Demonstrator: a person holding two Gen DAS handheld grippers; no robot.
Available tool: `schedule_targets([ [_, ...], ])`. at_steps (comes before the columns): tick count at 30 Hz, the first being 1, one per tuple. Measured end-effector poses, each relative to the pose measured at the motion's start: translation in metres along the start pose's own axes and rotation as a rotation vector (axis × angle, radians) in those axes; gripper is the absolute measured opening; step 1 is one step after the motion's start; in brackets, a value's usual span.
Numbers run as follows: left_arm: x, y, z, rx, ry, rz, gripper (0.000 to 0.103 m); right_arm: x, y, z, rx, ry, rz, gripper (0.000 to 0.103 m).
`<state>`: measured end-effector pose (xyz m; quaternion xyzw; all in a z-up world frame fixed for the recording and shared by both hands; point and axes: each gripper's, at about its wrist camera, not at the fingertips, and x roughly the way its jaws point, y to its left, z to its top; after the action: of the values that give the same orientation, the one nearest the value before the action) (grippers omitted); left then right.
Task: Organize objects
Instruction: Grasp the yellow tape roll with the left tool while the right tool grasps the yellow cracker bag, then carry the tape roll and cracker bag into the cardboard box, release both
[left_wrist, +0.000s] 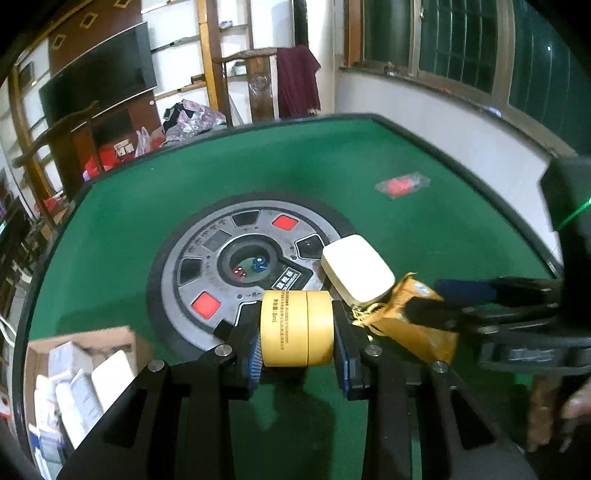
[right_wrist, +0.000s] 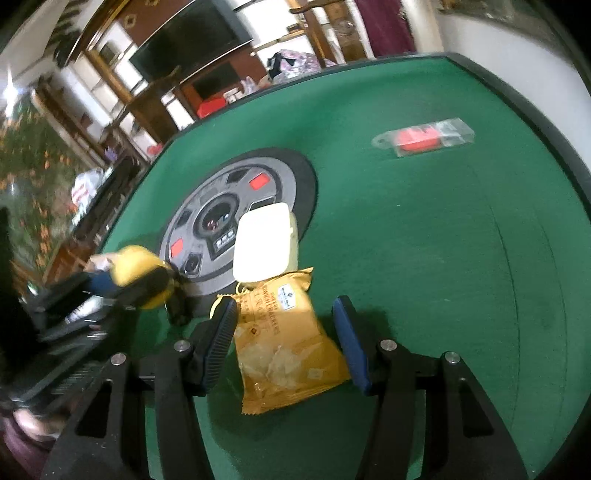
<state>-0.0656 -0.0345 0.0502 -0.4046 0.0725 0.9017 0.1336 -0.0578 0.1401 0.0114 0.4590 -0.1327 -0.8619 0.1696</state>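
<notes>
The left gripper (left_wrist: 297, 325) was clamped on a yellow jar (left_wrist: 297, 328); the right gripper (right_wrist: 286, 341) stood apart around a snack bag (right_wrist: 284, 350).

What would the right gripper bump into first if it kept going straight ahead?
Probably the orange crinkly snack packet lying between the open right gripper fingers on the green felt table; beyond it, the flat white box.

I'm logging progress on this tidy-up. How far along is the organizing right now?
Done: the cardboard box at the table edge already holds several white packages. In hand: the left gripper is shut on a yellow cylindrical container; the right gripper stands open around the orange snack packet. Left: that packet, the white case and the clear packet with a red item.
</notes>
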Motion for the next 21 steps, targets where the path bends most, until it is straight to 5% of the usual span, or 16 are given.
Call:
schedule_targets([
  [16,-0.110,0.060,-0.067,-0.205,-0.097,0.048,0.028,0.014,0.030,-0.014,-0.140,0.023,-0.057,0.053],
  [21,-0.125,0.084,-0.092,-0.294,-0.117,0.082,0.028,0.008,0.036,-0.018,-0.147,0.009,-0.050,0.042],
])
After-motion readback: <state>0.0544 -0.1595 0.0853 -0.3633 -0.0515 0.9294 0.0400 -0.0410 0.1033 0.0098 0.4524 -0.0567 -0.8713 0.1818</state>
